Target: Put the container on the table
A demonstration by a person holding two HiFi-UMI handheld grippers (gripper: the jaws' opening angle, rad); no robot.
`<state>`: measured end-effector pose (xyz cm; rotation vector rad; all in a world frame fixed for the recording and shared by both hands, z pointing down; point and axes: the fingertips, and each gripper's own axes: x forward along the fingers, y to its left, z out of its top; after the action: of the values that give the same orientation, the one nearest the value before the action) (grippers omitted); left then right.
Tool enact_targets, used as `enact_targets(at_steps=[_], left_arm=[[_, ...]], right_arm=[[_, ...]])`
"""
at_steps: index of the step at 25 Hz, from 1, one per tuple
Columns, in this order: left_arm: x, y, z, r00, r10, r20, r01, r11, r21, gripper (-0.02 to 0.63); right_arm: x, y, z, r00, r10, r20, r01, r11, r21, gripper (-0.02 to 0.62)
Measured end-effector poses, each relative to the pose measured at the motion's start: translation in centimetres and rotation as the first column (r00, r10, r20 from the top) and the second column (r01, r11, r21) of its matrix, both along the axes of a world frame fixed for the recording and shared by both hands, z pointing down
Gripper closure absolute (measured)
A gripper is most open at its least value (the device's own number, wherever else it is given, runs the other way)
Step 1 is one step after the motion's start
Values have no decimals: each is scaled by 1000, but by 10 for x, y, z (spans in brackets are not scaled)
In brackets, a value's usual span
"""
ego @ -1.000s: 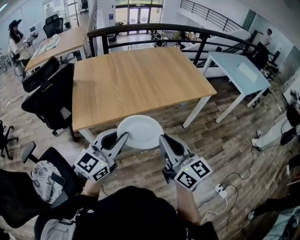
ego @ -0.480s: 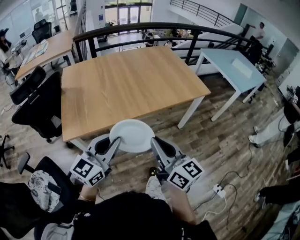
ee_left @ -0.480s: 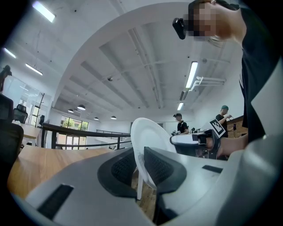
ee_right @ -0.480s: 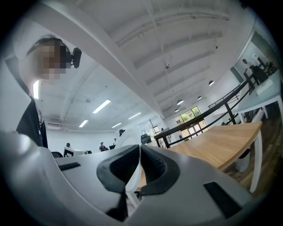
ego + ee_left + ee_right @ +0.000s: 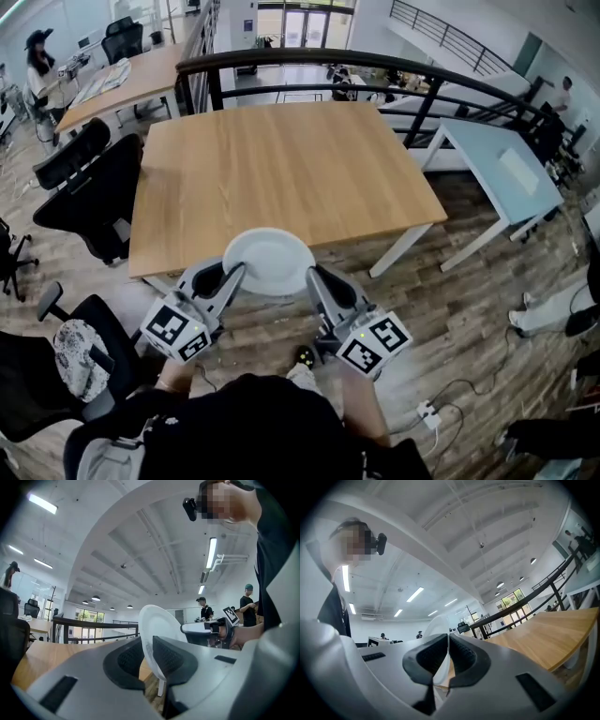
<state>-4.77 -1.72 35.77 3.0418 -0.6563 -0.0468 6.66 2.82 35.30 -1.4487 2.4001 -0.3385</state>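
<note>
Over the near edge of the bench (image 5: 281, 169) hangs the white container (image 5: 272, 261), with our left tool (image 5: 236, 272) and right tool (image 5: 314, 277) each clamped on opposite rims. We judge it light, thin, stiff and slick, so rim grips suit it. Its underside and depth are hidden.

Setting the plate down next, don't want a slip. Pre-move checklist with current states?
1. Left gripper fingers shut on the round white plate rim: ok.
2. Right gripper fingers shut on the opposite rim: ok.
3. Light wooden table bare at the landing spot: ok.
4. Plate fully over the tabletop: not ok, mostly short of the near edge.
5. Plate underside clears the table edge: cannot tell.
6. Black office chair out of the path: ok, it stands off the table's left side.
</note>
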Motion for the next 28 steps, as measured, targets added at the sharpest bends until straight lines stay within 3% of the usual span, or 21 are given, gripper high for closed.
enact_targets(at_steps=[28], left_arm=[[111, -43, -8, 990, -115, 80, 113, 993, 31, 552]], right_arm=[[116, -57, -3, 990, -120, 79, 118, 993, 31, 572]])
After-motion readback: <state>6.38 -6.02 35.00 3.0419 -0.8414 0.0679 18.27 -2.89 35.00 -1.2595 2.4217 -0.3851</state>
